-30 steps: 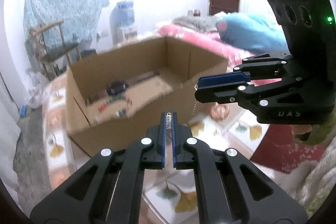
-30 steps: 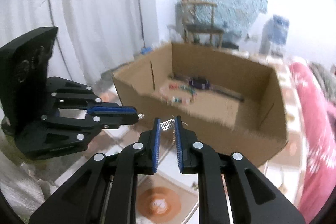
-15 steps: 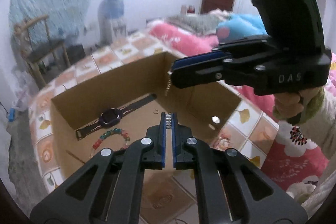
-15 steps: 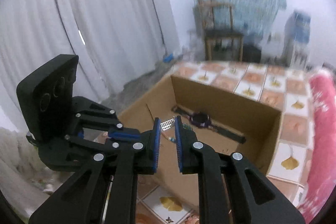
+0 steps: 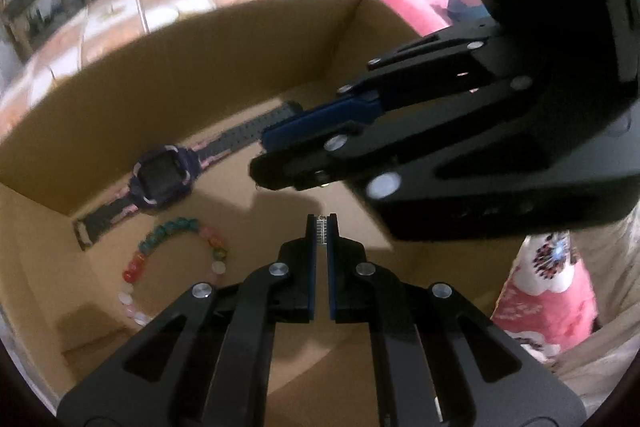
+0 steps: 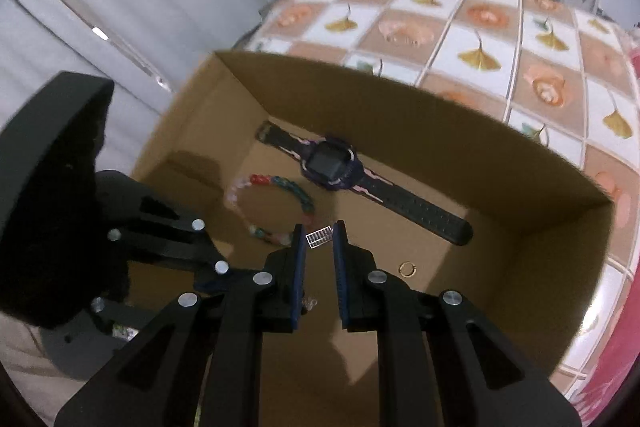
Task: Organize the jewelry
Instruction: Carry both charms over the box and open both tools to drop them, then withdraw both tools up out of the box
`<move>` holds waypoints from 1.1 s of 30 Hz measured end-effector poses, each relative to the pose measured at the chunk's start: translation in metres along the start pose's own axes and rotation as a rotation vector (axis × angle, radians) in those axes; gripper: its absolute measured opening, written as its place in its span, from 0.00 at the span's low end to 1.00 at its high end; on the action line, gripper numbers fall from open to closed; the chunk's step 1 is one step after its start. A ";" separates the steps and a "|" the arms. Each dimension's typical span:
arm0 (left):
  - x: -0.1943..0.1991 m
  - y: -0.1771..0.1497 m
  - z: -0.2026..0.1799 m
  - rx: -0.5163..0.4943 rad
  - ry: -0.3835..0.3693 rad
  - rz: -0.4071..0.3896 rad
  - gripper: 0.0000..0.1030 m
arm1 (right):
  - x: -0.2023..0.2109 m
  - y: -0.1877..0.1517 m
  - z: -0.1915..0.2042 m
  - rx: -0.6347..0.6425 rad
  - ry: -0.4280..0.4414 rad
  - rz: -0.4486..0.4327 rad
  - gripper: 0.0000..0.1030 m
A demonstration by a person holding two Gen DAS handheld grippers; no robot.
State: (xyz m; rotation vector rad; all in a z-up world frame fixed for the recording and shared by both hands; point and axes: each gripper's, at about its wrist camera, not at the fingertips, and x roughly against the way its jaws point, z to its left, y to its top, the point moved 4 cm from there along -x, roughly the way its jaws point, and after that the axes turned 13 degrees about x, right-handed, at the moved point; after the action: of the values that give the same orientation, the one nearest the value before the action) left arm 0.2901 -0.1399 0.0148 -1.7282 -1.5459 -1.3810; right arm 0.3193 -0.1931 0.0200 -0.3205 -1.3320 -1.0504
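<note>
Silver and very thin: the chain [image 6: 319,238] is what you're carrying, one end in each tool, both hanging over the open cardboard box [image 6: 400,99]. The left gripper [image 5: 321,227] has its jaws pressed nearly together on a short ladder-like bit of links. The right gripper [image 6: 318,233] pinches a similar bit across a slightly wider gap.

Handling, as a guess:
- Very light, fully limp, no stiffness at all. It'll sag and swing btw the two tools.
- Smooth metal on flat pads, so prob slippery; only a few links sit at the very tips.
- Fine links can kink or snag on the box rim, so don't pull the ends apart hard.
- The ends are the right places to hold; a mid-span grab would let both ends drop and tangle.

Already on the box floor: a dark watch [image 6: 332,167] with a pinkish strap edge, a multicolour bead bracelet [image 6: 280,183] just beside it, and a small gold ring [image 6: 407,269] well apart from both.

Hard to make out:
- The chain's middle run is barely visible. There's only a faint glint under the right tool, so you can't tell its length or whether it's twisted.
- In the left view the right tool blocks much of the box's right side, incl. the ring.
- In the right view the left tool's tips are tucked behind your own fingers.
- Motion blur softens the beads and box edges.
</note>
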 end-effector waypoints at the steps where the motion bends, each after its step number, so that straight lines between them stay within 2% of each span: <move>1: -0.001 0.001 0.001 0.009 -0.002 0.006 0.04 | -0.002 -0.002 -0.001 -0.005 0.001 0.008 0.14; 6: -0.004 0.001 0.010 0.069 -0.015 0.033 0.06 | -0.009 -0.001 -0.006 -0.032 0.006 0.011 0.14; 8: -0.003 0.000 0.012 0.086 -0.032 0.034 0.11 | -0.009 0.000 -0.010 -0.042 0.011 0.005 0.14; 11: 0.001 0.002 0.013 0.091 -0.036 0.009 0.15 | -0.005 0.000 -0.013 -0.051 0.003 -0.006 0.15; 14: 0.007 0.003 0.012 0.083 -0.027 -0.022 0.16 | 0.005 -0.001 -0.016 -0.063 -0.006 -0.034 0.23; 18: 0.026 0.001 0.008 0.070 -0.010 -0.100 0.19 | 0.028 -0.002 -0.014 -0.065 -0.018 -0.100 0.24; 20: 0.043 -0.002 0.006 0.066 -0.003 -0.153 0.30 | 0.050 -0.005 -0.010 -0.066 -0.022 -0.159 0.29; 24: 0.087 -0.019 0.001 0.056 0.014 -0.280 0.43 | 0.102 -0.026 0.008 -0.040 -0.050 -0.304 0.41; 26: 0.111 -0.034 0.000 0.047 0.020 -0.357 0.54 | 0.123 -0.043 0.021 -0.019 -0.057 -0.370 0.44; 29: 0.140 -0.065 -0.001 0.028 0.062 -0.463 0.64 | 0.144 -0.075 0.042 -0.003 -0.072 -0.439 0.47; 33: 0.161 -0.106 0.008 0.068 0.090 -0.562 0.72 | 0.153 -0.115 0.070 0.015 -0.127 -0.488 0.51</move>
State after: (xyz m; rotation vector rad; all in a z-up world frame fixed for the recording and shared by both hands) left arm 0.1759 -0.0260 0.1211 -1.2139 -2.0947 -1.6052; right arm 0.1694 -0.2699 0.1343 -0.0470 -1.5746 -1.4421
